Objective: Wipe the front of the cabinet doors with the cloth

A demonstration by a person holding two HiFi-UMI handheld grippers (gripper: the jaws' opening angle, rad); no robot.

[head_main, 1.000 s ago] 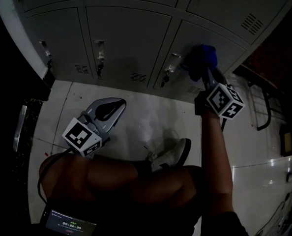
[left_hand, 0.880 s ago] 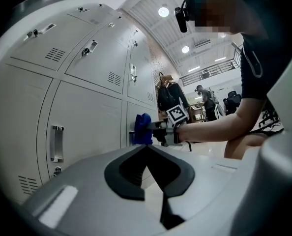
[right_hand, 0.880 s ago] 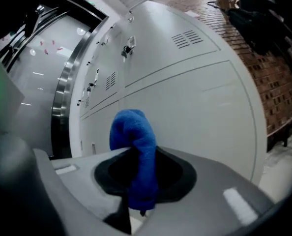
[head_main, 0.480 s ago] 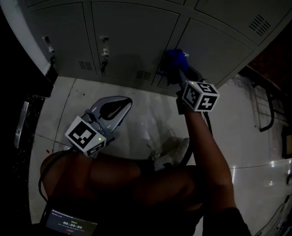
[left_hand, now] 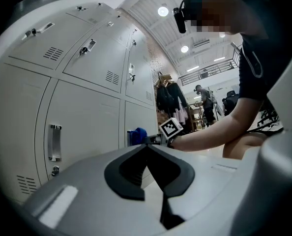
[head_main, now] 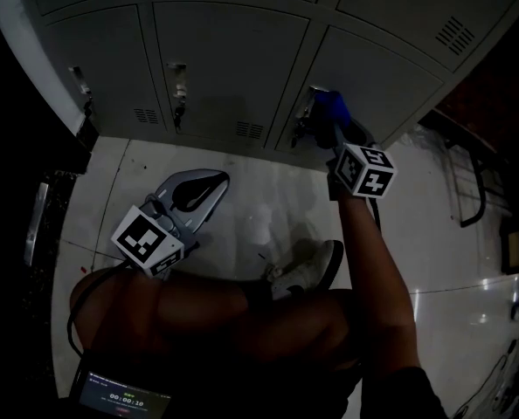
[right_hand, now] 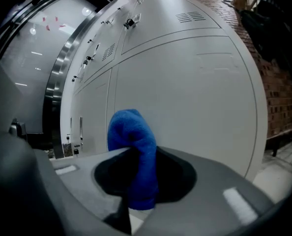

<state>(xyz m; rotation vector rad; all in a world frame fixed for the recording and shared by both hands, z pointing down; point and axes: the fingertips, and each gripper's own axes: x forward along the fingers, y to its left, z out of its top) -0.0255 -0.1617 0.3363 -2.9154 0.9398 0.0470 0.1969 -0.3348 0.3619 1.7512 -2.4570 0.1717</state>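
Observation:
Grey metal cabinet doors (head_main: 233, 59) fill the top of the head view. My right gripper (head_main: 334, 129) is shut on a blue cloth (head_main: 331, 107), which presses against the lower right door (head_main: 390, 72) near its latch. The right gripper view shows the cloth (right_hand: 133, 151) bunched between the jaws, with the door (right_hand: 195, 92) close in front. My left gripper (head_main: 216, 182) hangs low over the floor, away from the doors, shut and holding nothing. From the left gripper view (left_hand: 147, 146) the cloth (left_hand: 136, 134) and the right gripper's marker cube (left_hand: 171, 128) show against the bottom row of doors.
The person's shoe (head_main: 307, 273) and bent legs are on the pale tiled floor (head_main: 268, 208) below the doors. A dark metal frame (head_main: 469, 190) stands at the right. A small screen (head_main: 124, 395) sits at the bottom left. Hanging clothes (left_hand: 168, 95) show far down the room.
The right gripper swept the cloth left along the lower right door, then came back a little to the right. The left gripper has barely moved.

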